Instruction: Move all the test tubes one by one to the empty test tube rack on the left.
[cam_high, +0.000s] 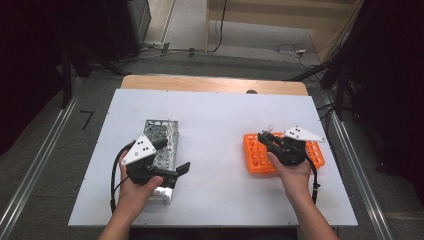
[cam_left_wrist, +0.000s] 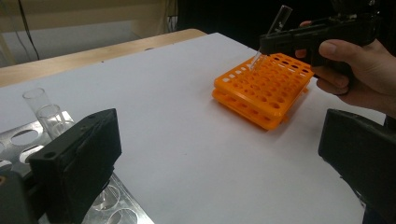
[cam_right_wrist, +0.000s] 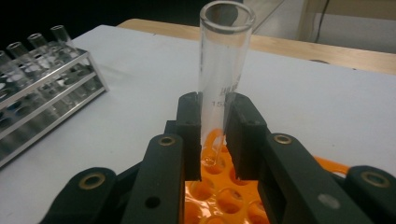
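My right gripper (cam_high: 264, 137) (cam_right_wrist: 215, 133) is shut on a clear glass test tube (cam_right_wrist: 225, 70) (cam_high: 270, 128), held nearly upright. The tube's rounded bottom sits at a hole near the far left corner of the orange rack (cam_high: 257, 159) (cam_right_wrist: 219, 198); I cannot tell whether it is inside the hole. My left gripper (cam_high: 171, 156) (cam_left_wrist: 217, 163) is open wide with nothing between its jaws, hovering over the near right part of the metal rack (cam_high: 150, 123) (cam_left_wrist: 14, 134). The left gripper view shows the right gripper (cam_left_wrist: 266, 44) with the tube (cam_left_wrist: 273, 32) above the orange rack (cam_left_wrist: 261, 93).
Several glass tubes (cam_right_wrist: 35, 44) (cam_left_wrist: 46, 112) stand in the metal rack (cam_right_wrist: 56, 74). Both racks rest on a white board (cam_high: 215, 115) over a wooden table (cam_high: 210, 84). Cables lie on the floor beyond the table.
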